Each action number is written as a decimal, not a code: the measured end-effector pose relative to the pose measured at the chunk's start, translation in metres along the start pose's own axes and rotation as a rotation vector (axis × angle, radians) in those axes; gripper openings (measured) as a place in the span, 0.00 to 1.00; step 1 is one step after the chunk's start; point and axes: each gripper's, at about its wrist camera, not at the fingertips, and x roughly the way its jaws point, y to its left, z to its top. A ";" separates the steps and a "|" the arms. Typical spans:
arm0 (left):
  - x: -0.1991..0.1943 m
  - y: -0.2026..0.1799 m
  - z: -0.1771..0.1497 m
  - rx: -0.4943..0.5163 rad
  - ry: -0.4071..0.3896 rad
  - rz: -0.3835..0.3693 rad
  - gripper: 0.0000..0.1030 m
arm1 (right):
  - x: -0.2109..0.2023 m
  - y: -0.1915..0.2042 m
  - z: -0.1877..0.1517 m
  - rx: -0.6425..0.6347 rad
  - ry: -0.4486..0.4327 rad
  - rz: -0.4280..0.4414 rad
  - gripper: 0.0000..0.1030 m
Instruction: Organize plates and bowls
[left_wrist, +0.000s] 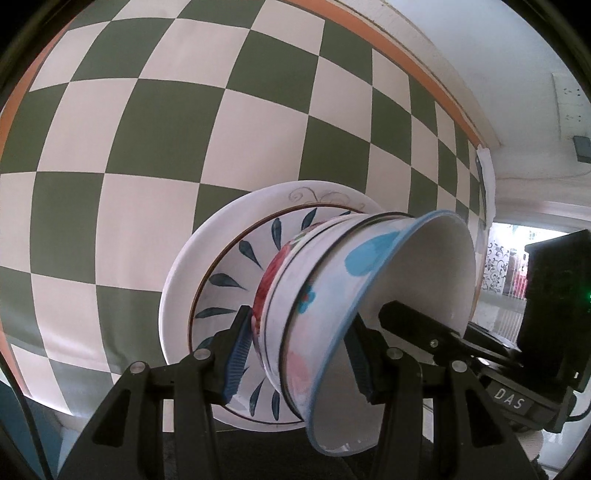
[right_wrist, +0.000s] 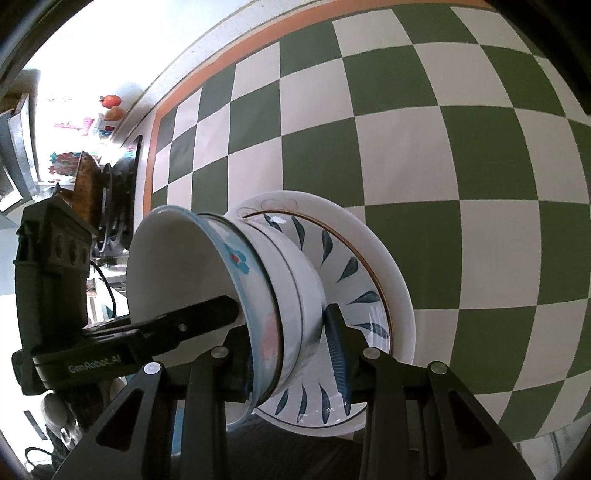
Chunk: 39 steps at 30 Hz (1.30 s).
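Green and cream checks of a tablecloth (left_wrist: 177, 140) fill most of both wrist views, edged by an orange border (left_wrist: 424, 70) that runs along the upper right of the left view and the upper left of the right view. Low in the centre of each frame sits the stack of crockery. At the bottom is a large white plate (left_wrist: 177, 295); on it lies a smaller plate (left_wrist: 229, 280) with dark blue leaf marks and a thin brown rim line. Nested on that are bowls: a red-flowered bowl (left_wrist: 266, 288), a white bowl (left_wrist: 280, 306) with a dark rim line, and on top a blue-rimmed bowl (left_wrist: 369, 266) with blue and pink patches, its white inside facing the right of the left view.

Left gripper (left_wrist: 295, 354) straddles the bowls at the lower centre of its frame, one blue-ribbed pad against the flowered bowl's wall and the other at the blue-rimmed bowl's lip; it looks clamped across the nested bowls. Right gripper (right_wrist: 291, 362) does the same from the opposite side, its fingers squeezing the bowls between them. In each view the other tool's black finger reaches into the top bowl's mouth. Blurred shelves and bright clutter (right_wrist: 74, 147) sit in the upper left of the right view.
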 end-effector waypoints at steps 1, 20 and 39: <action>0.000 0.000 0.000 0.001 0.000 0.002 0.44 | -0.001 0.001 0.000 -0.004 -0.001 -0.005 0.34; -0.059 -0.009 -0.032 0.093 -0.146 0.143 0.45 | -0.028 0.020 -0.017 -0.034 -0.062 -0.123 0.32; -0.117 -0.030 -0.084 0.224 -0.419 0.358 0.99 | -0.110 0.071 -0.089 -0.109 -0.292 -0.314 0.88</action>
